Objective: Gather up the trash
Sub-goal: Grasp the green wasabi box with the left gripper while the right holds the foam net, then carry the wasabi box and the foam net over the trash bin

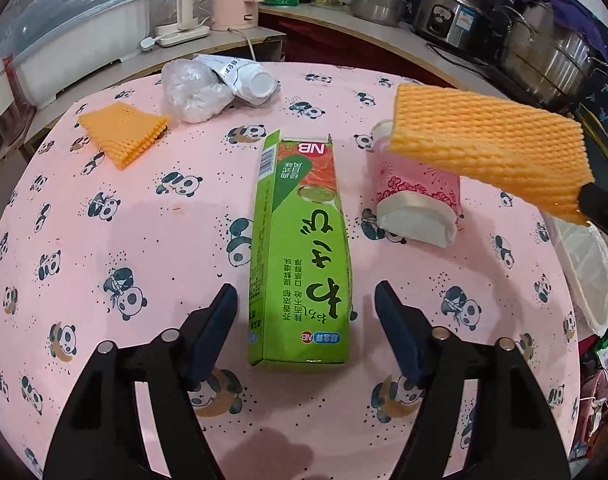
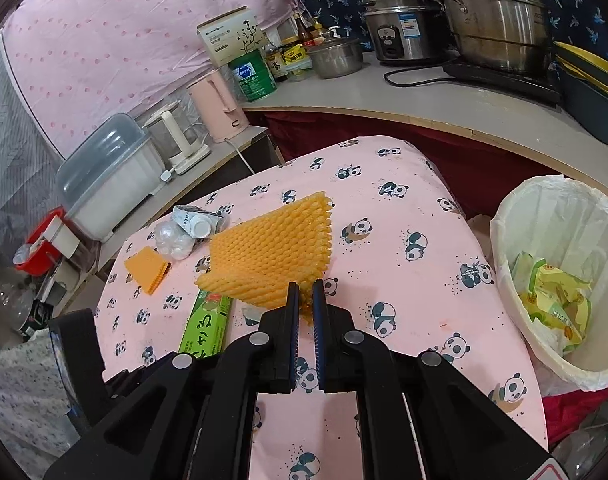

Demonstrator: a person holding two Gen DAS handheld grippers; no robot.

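My right gripper (image 2: 306, 292) is shut on an orange foam net (image 2: 270, 258) and holds it above the pink panda tablecloth (image 2: 404, 216); the net also shows in the left wrist view (image 1: 488, 148). My left gripper (image 1: 306, 300) is open, its jaws either side of the near end of a green carton (image 1: 302, 248) lying flat. A pink paper cup (image 1: 418, 200) lies on its side right of the carton. A second orange foam net (image 1: 124, 132), a crumpled plastic bag (image 1: 194, 94) and a squashed white bottle (image 1: 244, 78) lie at the far left.
A white-lined trash bin (image 2: 560, 240) with wrappers inside stands off the table's right edge. Counters behind hold kettles (image 2: 220, 108), a plastic dish box (image 2: 108, 176), pots (image 2: 492, 24) and a rice cooker (image 2: 400, 28).
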